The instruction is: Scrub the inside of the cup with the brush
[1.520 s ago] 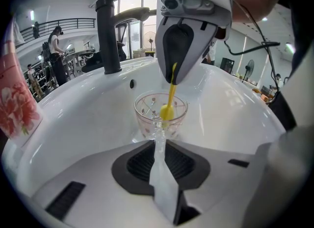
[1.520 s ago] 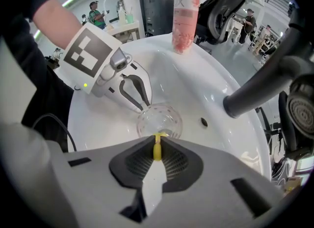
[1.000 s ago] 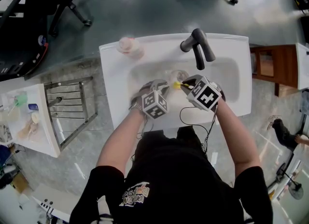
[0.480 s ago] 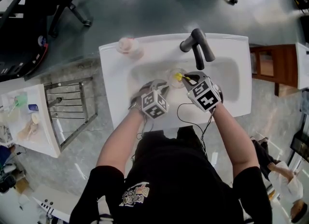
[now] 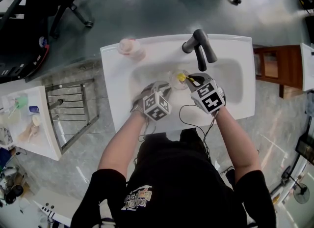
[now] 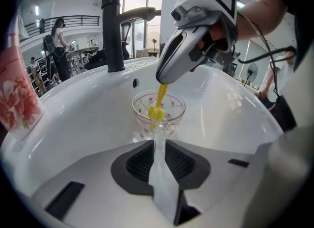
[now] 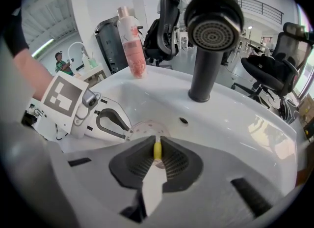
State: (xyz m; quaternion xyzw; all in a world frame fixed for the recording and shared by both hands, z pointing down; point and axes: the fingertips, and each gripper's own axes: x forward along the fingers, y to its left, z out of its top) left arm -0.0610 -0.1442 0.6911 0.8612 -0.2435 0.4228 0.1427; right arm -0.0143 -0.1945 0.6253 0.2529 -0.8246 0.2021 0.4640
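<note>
A clear glass cup (image 5: 176, 79) with pink dots sits tilted in the white sink (image 5: 122, 82). My left gripper (image 5: 168, 87) is shut on the near edge of the cup (image 6: 158, 112), and the glass shows between the pads of that gripper (image 6: 159, 141). My right gripper (image 5: 189, 80) is shut on the handle of a yellow brush (image 5: 181, 77). The brush head (image 6: 156, 111) is inside the cup's mouth. In the right gripper view the yellow handle (image 7: 157, 151) is clamped at my right gripper (image 7: 157, 144), and the cup (image 7: 147, 126) lies just beyond it.
A black faucet (image 5: 200, 48) hangs over the basin, just behind the cup. A pink bottle (image 5: 130, 47) stands on the sink's far left corner. A metal rack (image 5: 73, 111) and a white side table (image 5: 24, 124) are to the left. Office chairs stand beyond.
The right gripper has rolled and shifted slightly, and the yellow brush head has moved farther up into the cup. The left gripper and the cup have stayed put.
</note>
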